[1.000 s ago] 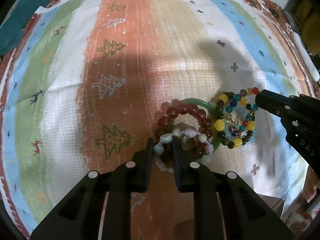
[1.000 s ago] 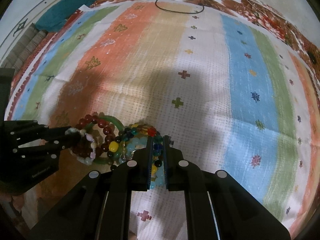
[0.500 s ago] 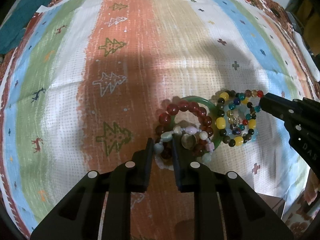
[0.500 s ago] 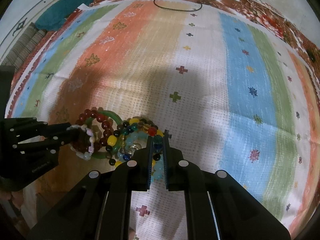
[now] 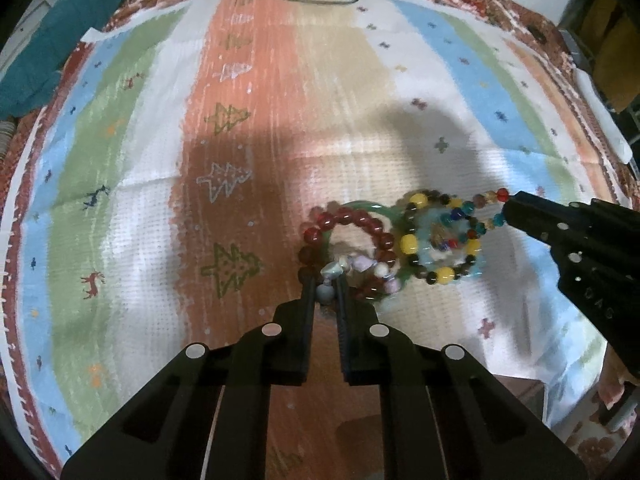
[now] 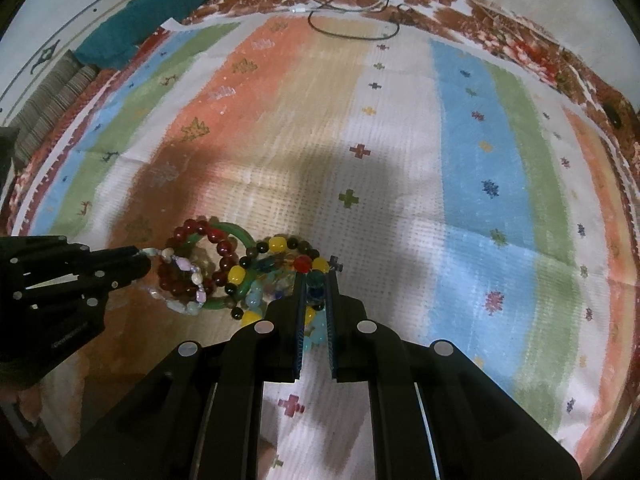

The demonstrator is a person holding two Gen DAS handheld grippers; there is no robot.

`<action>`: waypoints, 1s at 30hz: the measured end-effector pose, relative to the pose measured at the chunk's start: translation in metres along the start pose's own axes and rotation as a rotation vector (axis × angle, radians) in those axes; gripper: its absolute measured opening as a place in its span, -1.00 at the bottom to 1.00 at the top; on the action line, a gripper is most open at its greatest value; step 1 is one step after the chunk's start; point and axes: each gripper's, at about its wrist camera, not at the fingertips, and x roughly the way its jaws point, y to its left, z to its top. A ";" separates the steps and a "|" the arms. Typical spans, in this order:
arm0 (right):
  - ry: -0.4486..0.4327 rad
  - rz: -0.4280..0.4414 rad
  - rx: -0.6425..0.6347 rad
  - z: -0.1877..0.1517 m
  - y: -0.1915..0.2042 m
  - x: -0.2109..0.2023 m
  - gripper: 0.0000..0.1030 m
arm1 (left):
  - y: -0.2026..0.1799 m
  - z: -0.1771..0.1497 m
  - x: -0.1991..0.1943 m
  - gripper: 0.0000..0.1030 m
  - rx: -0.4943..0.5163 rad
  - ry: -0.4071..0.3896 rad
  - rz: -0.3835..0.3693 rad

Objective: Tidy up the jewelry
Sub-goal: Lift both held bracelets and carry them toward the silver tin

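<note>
Several bracelets lie piled on a striped cloth (image 5: pixel 120 160): a dark red bead bracelet (image 5: pixel 352 216) over a green bangle (image 5: pixel 396 216), a pale stone-bead bracelet (image 5: pixel 360 265), and a multicolour bead bracelet (image 5: pixel 418 200) over a light blue one (image 5: pixel 430 258). My left gripper (image 5: pixel 325 291) has its jaws closing on a pale bead and pinches it; its tip (image 6: pixel 144 257) holds that pale bracelet (image 6: pixel 182 265). My right gripper (image 6: pixel 315 284) is shut on the multicolour bracelet (image 6: pixel 278 245), and its tip (image 5: pixel 506 209) grips the bracelet's right end. The red bracelet (image 6: pixel 224 249) and the bangle (image 6: pixel 232 226) lie between both grippers.
A black cable (image 6: pixel 352 30) loops at the cloth's far edge, on a floral spread (image 6: pixel 500 40). A teal cloth (image 6: pixel 160 8) lies at the far left, next to a woven mat (image 6: pixel 52 96). The striped cloth stretches wide beyond the pile.
The left gripper's jaws have narrowed onto the pale bead bracelet and the gripper has risen slightly, drawing that strand up. The right gripper stays shut on the multicolour bracelet.
</note>
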 end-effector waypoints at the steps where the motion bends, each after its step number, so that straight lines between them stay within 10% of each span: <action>1: -0.007 -0.004 0.003 -0.001 0.000 -0.003 -0.80 | -0.002 -0.001 -0.005 -0.81 0.004 -0.010 -0.004; 30: -0.165 -0.003 0.041 -0.042 0.021 -0.085 -0.80 | -0.038 -0.042 -0.098 -0.81 0.064 -0.207 -0.059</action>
